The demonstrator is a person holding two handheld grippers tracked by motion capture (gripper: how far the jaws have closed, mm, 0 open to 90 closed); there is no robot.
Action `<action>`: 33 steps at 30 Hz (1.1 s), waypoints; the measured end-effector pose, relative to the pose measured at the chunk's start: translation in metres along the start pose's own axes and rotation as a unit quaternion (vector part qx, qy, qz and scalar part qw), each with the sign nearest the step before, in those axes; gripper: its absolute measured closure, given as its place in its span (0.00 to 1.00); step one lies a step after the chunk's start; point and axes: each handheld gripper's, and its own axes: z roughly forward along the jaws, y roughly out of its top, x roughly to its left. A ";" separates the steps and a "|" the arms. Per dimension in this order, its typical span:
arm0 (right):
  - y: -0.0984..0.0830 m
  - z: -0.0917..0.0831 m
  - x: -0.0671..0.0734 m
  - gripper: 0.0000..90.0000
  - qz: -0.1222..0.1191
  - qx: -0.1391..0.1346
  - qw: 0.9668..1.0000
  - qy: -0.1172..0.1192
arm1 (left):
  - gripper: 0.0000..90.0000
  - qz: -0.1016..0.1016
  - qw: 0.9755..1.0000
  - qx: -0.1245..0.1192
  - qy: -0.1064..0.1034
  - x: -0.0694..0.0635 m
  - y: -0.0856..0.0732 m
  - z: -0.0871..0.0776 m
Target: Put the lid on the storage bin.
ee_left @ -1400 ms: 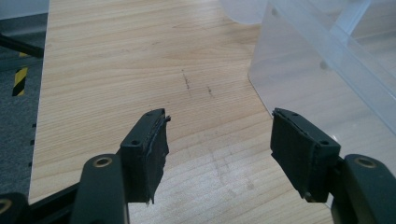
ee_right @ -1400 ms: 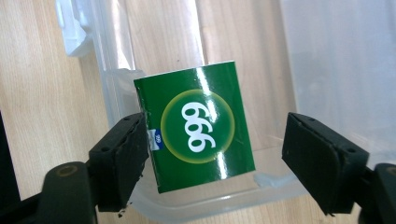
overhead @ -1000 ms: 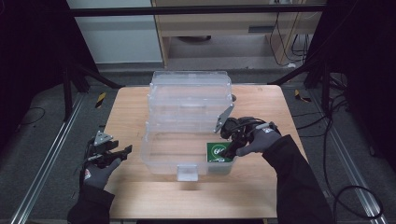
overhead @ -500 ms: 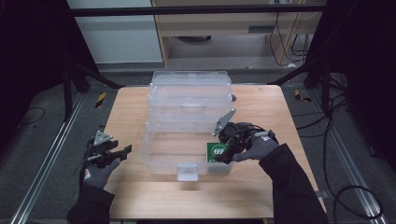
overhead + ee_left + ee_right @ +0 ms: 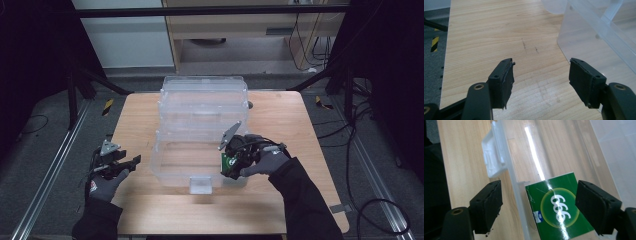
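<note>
Wooden table point(image 5: 135, 120): clear bin point(image 5: 200, 150) holds green packet point(image 5: 559, 207).

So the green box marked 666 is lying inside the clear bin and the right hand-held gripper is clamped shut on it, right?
Not clamped. The right gripper view shows the right hand-held gripper with jaws open, pads clear of the green box. The box does lie inside the clear bin.

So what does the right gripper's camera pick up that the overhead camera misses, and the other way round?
The right gripper view alone makes the digits 666 on the green box readable, and shows the right gripper open around it, pads clear. The high view alone takes in the left gripper, the bin's raised lid and the table's far edge. Both show the green box inside the clear bin, the bin's white latch and the wooden tabletop.
</note>
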 end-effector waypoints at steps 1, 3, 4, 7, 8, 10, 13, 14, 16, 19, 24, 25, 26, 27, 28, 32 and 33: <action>0.001 0.000 0.001 0.27 0.000 0.000 1.000 0.000 | 0.39 0.000 1.000 -0.001 0.000 0.000 0.000 0.000; 0.003 0.000 0.003 0.32 -0.003 -0.007 1.000 0.003 | 0.39 -0.002 1.000 -0.001 0.001 0.000 0.000 -0.001; 0.004 0.001 0.004 0.33 -0.004 -0.005 1.000 0.005 | 0.39 0.000 1.000 0.000 0.001 0.000 0.001 -0.001; 0.005 0.004 0.006 0.36 -0.005 -0.008 1.000 0.016 | 0.39 0.001 1.000 0.001 0.001 0.000 0.000 0.000; 0.006 0.007 0.007 0.37 -0.006 -0.008 1.000 0.021 | 0.39 0.000 1.000 0.001 0.002 0.000 0.000 0.000; 0.006 0.010 0.008 0.39 -0.009 -0.007 1.000 0.023 | 0.39 -0.001 1.000 0.000 0.001 0.000 0.001 0.000; 0.007 0.016 0.011 0.43 -0.010 -0.006 0.999 0.032 | 0.39 0.000 1.000 -0.001 0.002 0.000 0.001 -0.001; 0.009 0.018 0.012 0.44 -0.015 -0.003 0.999 0.032 | 0.39 0.000 1.000 -0.001 0.002 0.000 0.001 -0.001; 0.011 0.021 0.014 0.47 -0.019 0.002 0.999 0.035 | 0.39 0.000 1.000 -0.002 0.001 0.000 0.001 -0.001; 0.015 0.025 0.018 0.52 -0.027 0.003 0.999 0.039 | 0.39 0.001 1.000 -0.002 0.002 -0.001 0.001 -0.001; 0.019 0.034 0.023 0.58 -0.030 0.006 0.998 0.048 | 0.39 0.002 1.000 -0.007 0.001 0.000 0.002 -0.004; 0.019 0.036 0.023 0.58 -0.030 0.006 0.998 0.051 | 0.39 0.001 1.000 -0.008 0.000 0.000 0.002 -0.004; 0.019 0.037 0.023 0.58 -0.030 0.011 0.998 0.051 | 0.39 0.001 1.000 -0.009 0.001 0.000 0.002 -0.005; 0.018 0.039 0.023 0.59 -0.029 0.015 0.998 0.052 | 0.39 0.000 1.000 -0.009 0.001 0.000 0.002 -0.005; 0.018 0.040 0.023 0.59 -0.028 0.016 0.998 0.052 | 0.39 0.001 1.000 -0.008 0.001 0.000 0.002 -0.005; 0.016 0.045 0.023 0.60 -0.021 0.022 0.998 0.055 | 0.39 0.001 1.000 -0.008 0.000 0.000 0.002 -0.005; 0.016 0.046 0.023 0.60 -0.023 0.025 0.998 0.055 | 0.39 0.002 1.000 -0.008 0.000 0.000 0.002 -0.005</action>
